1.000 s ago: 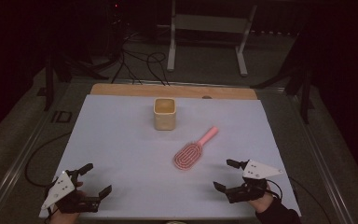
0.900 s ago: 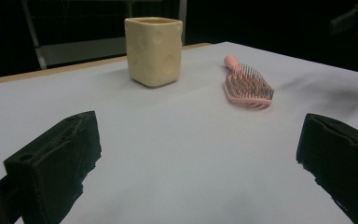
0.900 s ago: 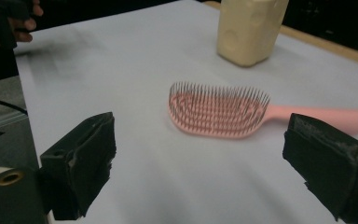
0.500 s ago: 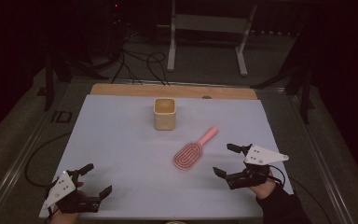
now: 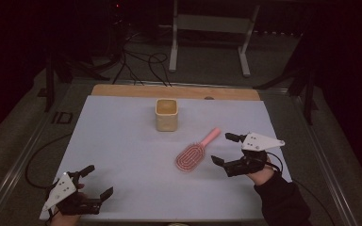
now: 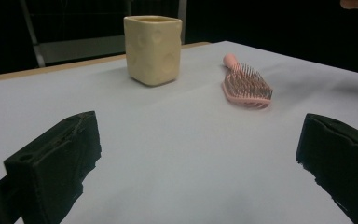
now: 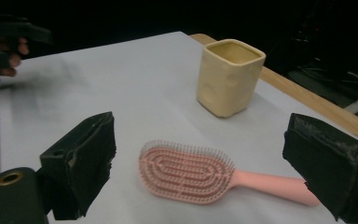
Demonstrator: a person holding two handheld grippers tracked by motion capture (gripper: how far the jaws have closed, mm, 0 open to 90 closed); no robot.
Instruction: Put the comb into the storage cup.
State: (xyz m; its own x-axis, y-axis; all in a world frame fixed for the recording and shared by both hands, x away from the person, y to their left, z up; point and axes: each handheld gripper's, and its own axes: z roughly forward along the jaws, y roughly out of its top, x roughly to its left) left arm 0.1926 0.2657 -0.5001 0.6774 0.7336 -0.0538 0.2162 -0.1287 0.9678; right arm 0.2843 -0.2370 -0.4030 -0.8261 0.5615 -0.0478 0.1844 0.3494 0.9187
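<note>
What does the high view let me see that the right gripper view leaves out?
High view alone: the whole white table sheet, the wooden strip at its far edge, the dark floor with cables and a metal stand, plus both hand-held tools, the left gripper and right gripper, their jaws apart.

Right gripper view alone: a close look along its own black jaws, the brush's rows of bristles, and dimples on the cup's side.

Shared: the pink oval plastic hairbrush lying bristles-up, and the cream square cup standing upright beyond it.
</note>
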